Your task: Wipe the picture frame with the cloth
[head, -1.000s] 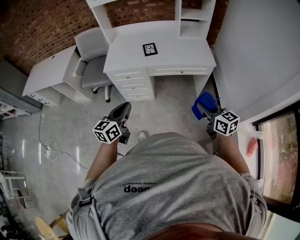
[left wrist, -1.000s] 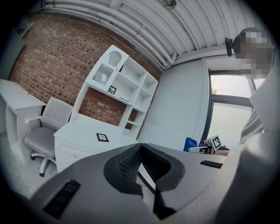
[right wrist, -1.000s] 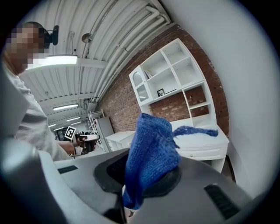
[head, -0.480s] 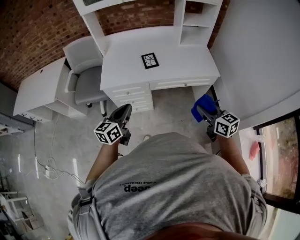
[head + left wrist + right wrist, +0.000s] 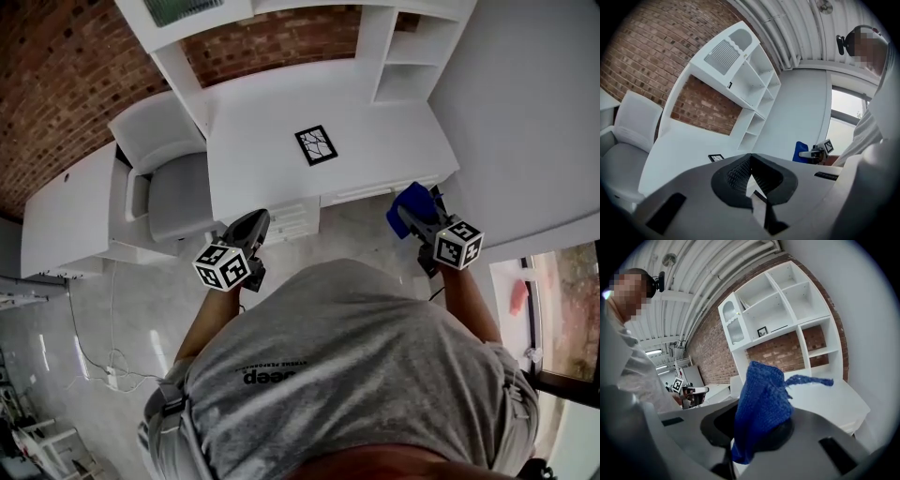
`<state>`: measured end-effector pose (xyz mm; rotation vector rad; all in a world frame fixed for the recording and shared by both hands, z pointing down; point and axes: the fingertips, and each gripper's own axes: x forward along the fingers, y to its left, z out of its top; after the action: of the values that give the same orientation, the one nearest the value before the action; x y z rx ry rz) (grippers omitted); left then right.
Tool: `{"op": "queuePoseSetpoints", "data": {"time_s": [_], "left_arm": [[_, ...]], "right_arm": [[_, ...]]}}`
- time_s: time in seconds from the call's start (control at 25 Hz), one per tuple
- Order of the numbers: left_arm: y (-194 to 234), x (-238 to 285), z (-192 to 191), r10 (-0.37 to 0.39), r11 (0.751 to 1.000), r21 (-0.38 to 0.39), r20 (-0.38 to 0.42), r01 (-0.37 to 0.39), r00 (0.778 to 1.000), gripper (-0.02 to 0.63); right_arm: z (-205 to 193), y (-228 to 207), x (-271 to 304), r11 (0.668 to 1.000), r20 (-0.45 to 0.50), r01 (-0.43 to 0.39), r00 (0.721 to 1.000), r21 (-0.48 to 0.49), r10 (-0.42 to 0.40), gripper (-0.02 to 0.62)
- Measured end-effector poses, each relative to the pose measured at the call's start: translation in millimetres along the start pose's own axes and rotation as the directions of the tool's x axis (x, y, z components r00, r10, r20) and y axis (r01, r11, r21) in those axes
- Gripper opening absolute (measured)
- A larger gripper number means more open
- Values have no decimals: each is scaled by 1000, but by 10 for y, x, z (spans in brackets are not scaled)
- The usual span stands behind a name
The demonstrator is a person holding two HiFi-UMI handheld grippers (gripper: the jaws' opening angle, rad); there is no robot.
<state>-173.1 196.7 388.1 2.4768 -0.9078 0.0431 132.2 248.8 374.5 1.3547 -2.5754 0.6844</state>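
Evidently the wiping has not yet begun: the picture frame (image 5: 316,145) lies flat on the white desk (image 5: 253,131), apart from both tools. The right gripper (image 5: 419,214) pinches the blue cloth (image 5: 761,401), while the left gripper (image 5: 751,183) is pressed together on nothing.

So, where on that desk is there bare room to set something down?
Desk top is bare left of the picture frame, and between it and the shelf unit on the right. Only the frame sits there; nowhere crowded.
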Motion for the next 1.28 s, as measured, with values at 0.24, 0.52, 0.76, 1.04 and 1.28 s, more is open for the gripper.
{"op": "queuePoseSetpoints", "data": {"time_s": [0.24,0.52,0.76,1.04,1.28], "left_arm": [[402,167,70,-3,999,-38,-17,2,1000,7],[722,508,88,47,997,-52,-35,-49,998,6],[783,1008,94,127,991,-39,-37,-128,991,7],[931,1821,106,317,945,-62,-51,-320,947,6],[1198,2499,-148,425,903,32,-192,-428,885,6]], "right_arm": [[162,-190,431,1000,-43,18,999,9,-17,58],[253,-631,902,999,-62,-30,998,14,31,58],[328,-1241,1255,992,-80,-126,989,24,128,58],[534,-2130,1774,955,-148,-292,944,52,296,58],[697,-2638,2165,914,-208,-403,891,48,404,58]]}}
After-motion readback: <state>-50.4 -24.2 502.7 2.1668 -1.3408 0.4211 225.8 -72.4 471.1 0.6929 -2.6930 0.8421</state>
